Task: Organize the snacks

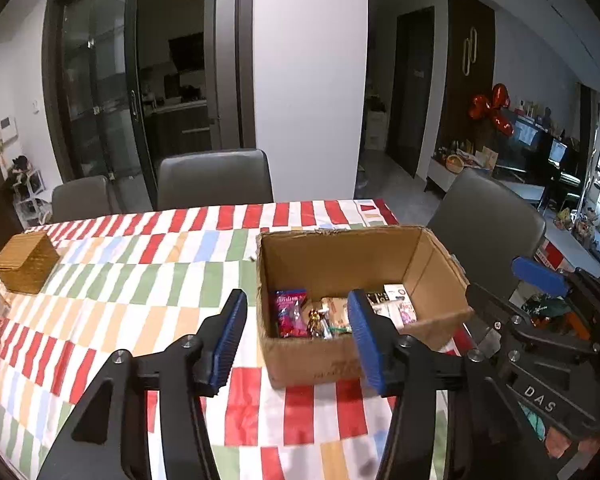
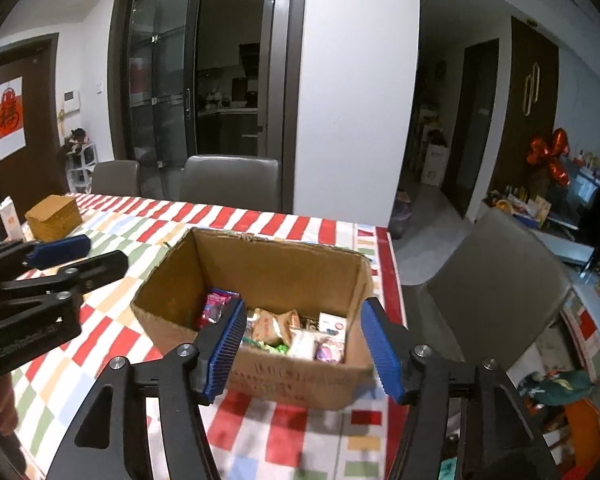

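While both blue-padded tools hang parted and empty above the table (image 1: 140, 280), the left hand-held gripper (image 1: 296, 336) stands released before a cardboard box (image 1: 340, 256), nothing between its pads. The right hand-held gripper (image 2: 304, 344) is likewise spread wide and holds nothing, its pads framing the near wall of the same box from the other side. Snacks (image 1: 340, 312) lie packed along the box's near side: a pink packet (image 1: 290, 312) at the left end, pale wrapped bars and small printed cartons further right. The box sits on a striped and checked tablecloth (image 1: 172, 256) near the table's right-hand end. Only the left wrist view catches the right tool from the side, at its right edge. Only the right wrist view shows the left tool at its left edge, a white carton (image 2: 10, 218) beside a woven box (image 2: 54, 216) at the far left of the table, and a red paper sign (image 2: 8, 116) on a door. Grey chairs (image 1: 216, 178) stand behind the table.
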